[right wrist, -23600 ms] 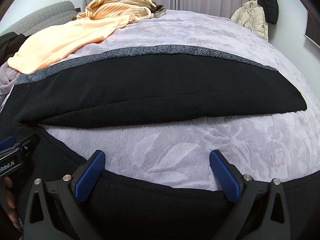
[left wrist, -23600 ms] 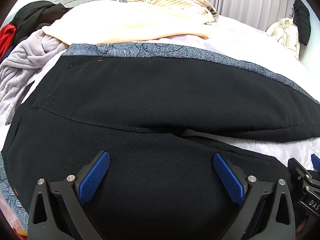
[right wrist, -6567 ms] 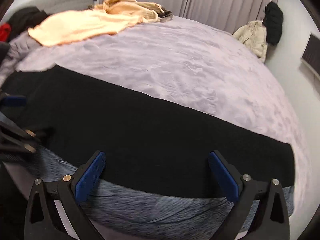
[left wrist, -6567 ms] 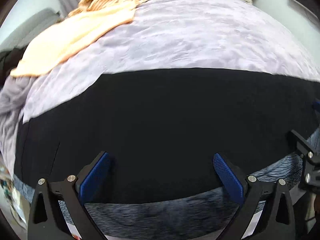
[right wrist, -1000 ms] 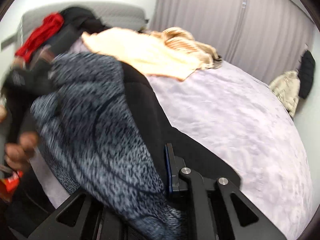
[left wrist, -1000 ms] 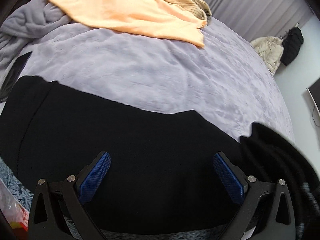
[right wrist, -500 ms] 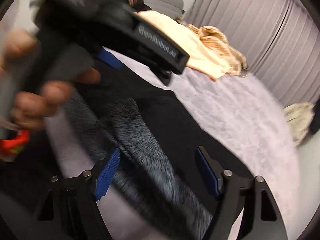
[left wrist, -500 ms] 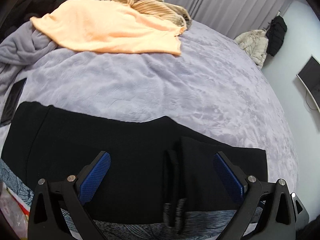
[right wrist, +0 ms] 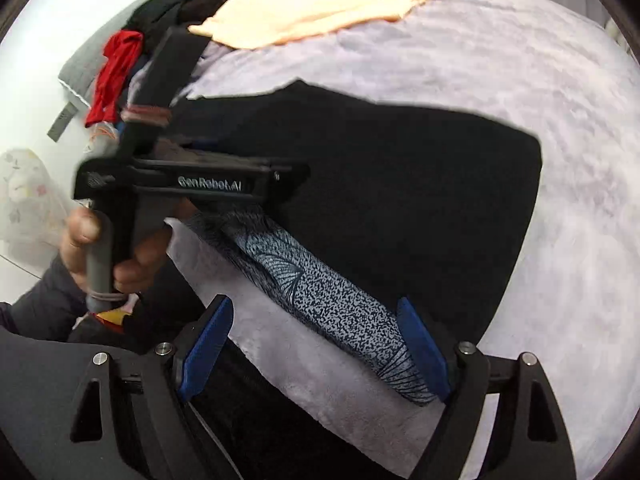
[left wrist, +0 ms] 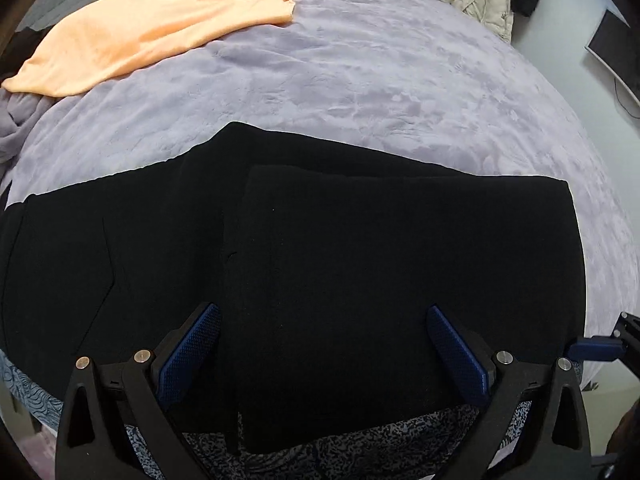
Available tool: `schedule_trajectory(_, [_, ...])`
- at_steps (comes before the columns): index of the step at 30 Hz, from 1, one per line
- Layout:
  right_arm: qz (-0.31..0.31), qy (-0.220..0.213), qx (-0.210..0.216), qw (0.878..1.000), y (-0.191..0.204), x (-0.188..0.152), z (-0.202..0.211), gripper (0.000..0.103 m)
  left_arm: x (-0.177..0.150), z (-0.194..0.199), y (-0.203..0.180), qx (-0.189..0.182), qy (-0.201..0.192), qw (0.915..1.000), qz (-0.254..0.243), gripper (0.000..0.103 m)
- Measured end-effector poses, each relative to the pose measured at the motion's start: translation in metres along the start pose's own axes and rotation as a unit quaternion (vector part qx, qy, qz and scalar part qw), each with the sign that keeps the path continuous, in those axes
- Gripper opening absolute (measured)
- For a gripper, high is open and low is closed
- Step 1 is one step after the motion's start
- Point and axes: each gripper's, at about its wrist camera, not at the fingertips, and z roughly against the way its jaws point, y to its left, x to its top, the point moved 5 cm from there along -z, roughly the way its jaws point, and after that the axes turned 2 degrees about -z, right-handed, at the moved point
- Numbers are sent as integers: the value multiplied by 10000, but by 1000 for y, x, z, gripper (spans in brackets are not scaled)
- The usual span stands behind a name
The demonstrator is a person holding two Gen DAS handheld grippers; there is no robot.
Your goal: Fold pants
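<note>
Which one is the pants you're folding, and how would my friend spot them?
Look at the big lilac fuzzy bedspread. On its near part lie the black fleece pants, folded over themselves. Only they show a speckled grey-and-black patterned band along one edge; the peach cloth is far away.

Two black plastic grippers, each with triangular cut-outs in the finger arms, silver screws near the tips, and blue knurled pads [left wrist: 188, 354]. Left gripper [right wrist: 192, 184] marked "GenRobot.AI" in pale lettering along its side, with a grey handle and rubber bands. Dark padded sleeve [right wrist: 44, 300] below that handle.
</note>
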Motion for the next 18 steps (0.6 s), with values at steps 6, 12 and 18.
schedule_trajectory(6, [167,-316,-327,9988,-39,40,2,87,-2,-1,-2,167,-106,9998,-51,103])
schedule_trajectory(12, [1119,-142,-1015,9884,-55,70,-22,87,-5,-2,-3,209,-194,9996,5,103])
schedule_trajectory(18, [1462,-466,-1934,9691,-39,48,-18,88,-9,-1,-2,185,-244,9995,-38,103])
